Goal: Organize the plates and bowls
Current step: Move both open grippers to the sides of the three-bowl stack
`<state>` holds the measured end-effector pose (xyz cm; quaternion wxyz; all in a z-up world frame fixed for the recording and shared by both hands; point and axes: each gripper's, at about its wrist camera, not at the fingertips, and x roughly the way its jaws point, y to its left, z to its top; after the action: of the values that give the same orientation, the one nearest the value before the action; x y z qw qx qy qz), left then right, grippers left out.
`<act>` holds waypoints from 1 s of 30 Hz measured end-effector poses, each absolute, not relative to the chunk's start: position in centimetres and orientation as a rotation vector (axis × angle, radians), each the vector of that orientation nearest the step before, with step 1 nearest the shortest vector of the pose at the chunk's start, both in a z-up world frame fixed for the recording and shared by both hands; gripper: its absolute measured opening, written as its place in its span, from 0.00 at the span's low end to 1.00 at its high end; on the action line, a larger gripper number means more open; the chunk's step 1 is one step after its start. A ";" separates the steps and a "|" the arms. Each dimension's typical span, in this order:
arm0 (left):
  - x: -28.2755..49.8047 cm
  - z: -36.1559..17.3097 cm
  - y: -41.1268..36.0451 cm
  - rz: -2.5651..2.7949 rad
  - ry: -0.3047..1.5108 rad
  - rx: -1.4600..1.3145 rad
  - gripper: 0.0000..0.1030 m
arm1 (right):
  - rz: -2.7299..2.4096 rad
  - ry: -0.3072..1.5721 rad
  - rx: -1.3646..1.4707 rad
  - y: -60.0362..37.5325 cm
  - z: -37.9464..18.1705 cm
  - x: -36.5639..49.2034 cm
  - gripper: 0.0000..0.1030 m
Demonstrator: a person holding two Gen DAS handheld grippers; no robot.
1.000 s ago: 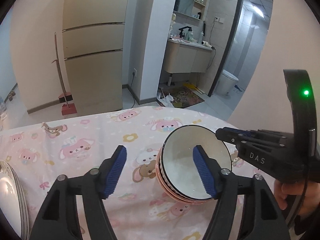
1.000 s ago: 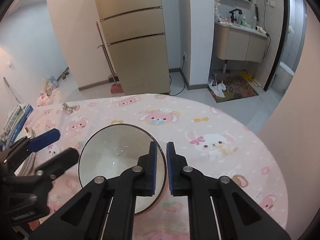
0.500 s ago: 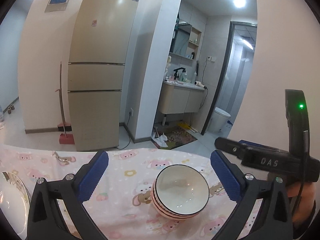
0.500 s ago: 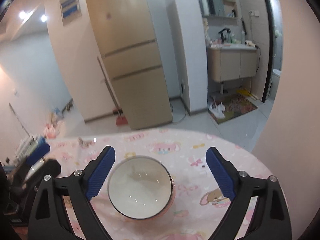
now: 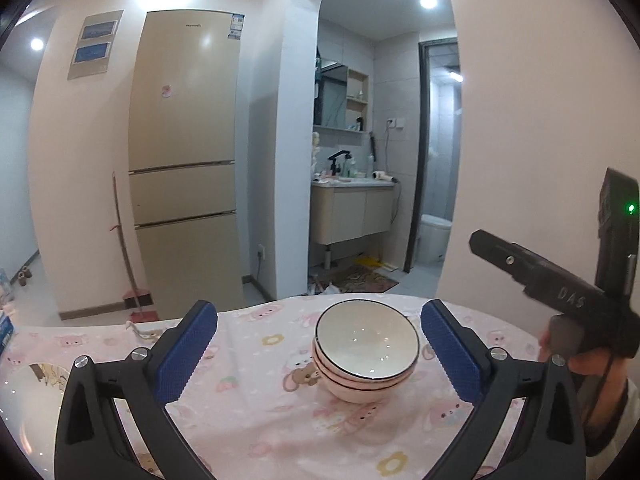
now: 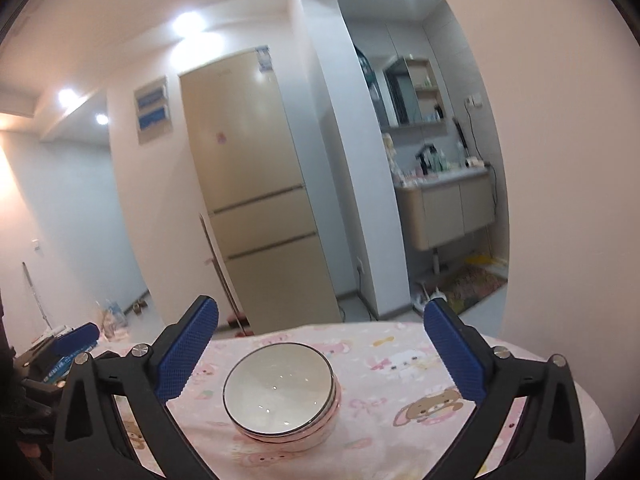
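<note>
Left wrist view: left gripper [image 5: 316, 354] gapes wide and empty; right gripper [image 6: 320, 354], jaws opening, holds nothing. Retreat should clear the stacked white black-rimmed ceramic bowls [image 5: 366, 350] without nudging them.

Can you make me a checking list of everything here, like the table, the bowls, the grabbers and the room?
Surface: table with pink cartoon tablecloth.
Job's things: stack of bowls upright on the cloth; plate at the left edge.
Clutter: small tan object on the cloth.
Grippers: left gripper open, holding nothing; right gripper opening, pads off the bowls.
Cables: nothing seen on the table.
Surroundings: fridge, broom, bathroom vanity.
</note>
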<state>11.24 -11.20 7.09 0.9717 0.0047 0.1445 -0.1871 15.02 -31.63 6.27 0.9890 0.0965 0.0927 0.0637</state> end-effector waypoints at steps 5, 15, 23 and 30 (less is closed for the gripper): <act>10.1 4.9 -9.8 -0.389 0.197 -0.082 1.00 | 0.109 0.166 0.145 -31.0 4.6 15.0 0.99; 12.8 -0.2 -9.1 -0.397 0.284 -0.115 1.00 | 0.095 0.223 0.135 -31.2 2.2 16.1 0.99; 12.5 -0.5 -9.8 -0.377 0.292 -0.084 1.00 | 0.108 0.221 0.071 -29.9 1.0 16.2 0.99; 12.8 -0.5 -9.9 -0.394 0.308 -0.080 1.00 | 0.143 0.274 0.076 -29.5 0.8 16.5 0.99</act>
<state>12.79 -9.90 -0.55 0.9681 -0.0396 0.1525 -0.1949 16.51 -29.45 0.84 0.9873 0.0378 0.1366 0.0714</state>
